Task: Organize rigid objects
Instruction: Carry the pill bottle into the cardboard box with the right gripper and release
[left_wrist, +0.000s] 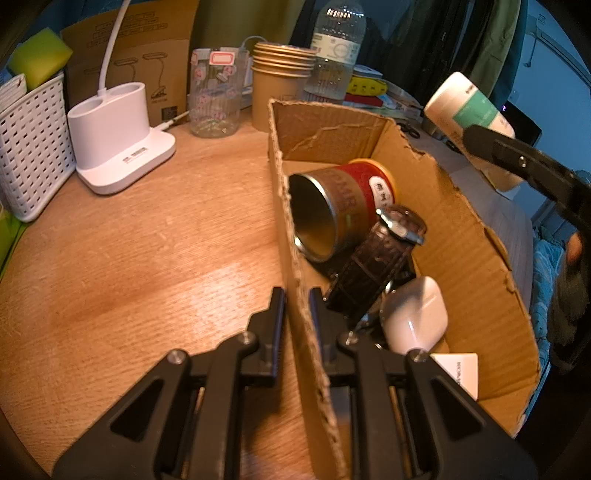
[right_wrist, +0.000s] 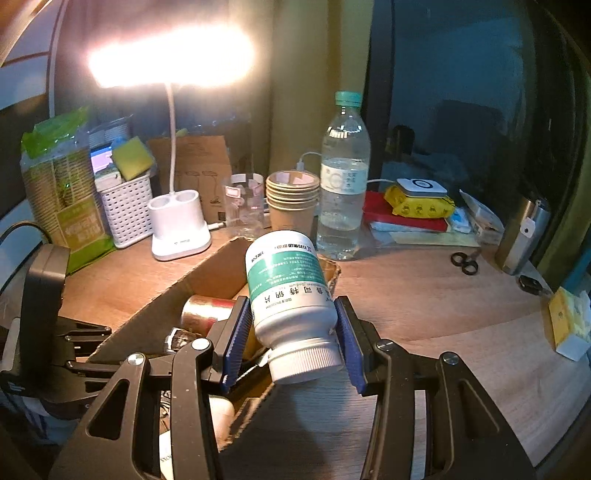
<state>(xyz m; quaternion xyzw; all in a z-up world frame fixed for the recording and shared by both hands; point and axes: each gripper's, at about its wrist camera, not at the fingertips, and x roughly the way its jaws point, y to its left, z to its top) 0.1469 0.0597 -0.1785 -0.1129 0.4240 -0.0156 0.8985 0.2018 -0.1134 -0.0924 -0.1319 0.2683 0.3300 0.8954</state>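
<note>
My left gripper (left_wrist: 297, 306) is shut on the near left wall of an open cardboard box (left_wrist: 480, 266), one finger inside and one outside. In the box lie a red and gold tin can (left_wrist: 343, 206) on its side, a dark leather-strap watch (left_wrist: 380, 266), a white earbud case (left_wrist: 413, 314) and a white card (left_wrist: 458, 369). My right gripper (right_wrist: 295, 328) is shut on a white pill bottle (right_wrist: 291, 299) with a green label, held cap-down above the box (right_wrist: 207, 273). The bottle also shows in the left wrist view (left_wrist: 469, 107), above the box's far right side.
On the wooden desk stand a white lamp base (left_wrist: 118, 136), a white basket (left_wrist: 29, 147), a clear glass (left_wrist: 218, 96), stacked paper cups (left_wrist: 280, 81) and a water bottle (left_wrist: 336, 48). To the right lie scissors (right_wrist: 465, 262), a steel flask (right_wrist: 521, 236) and a yellow box (right_wrist: 569, 321).
</note>
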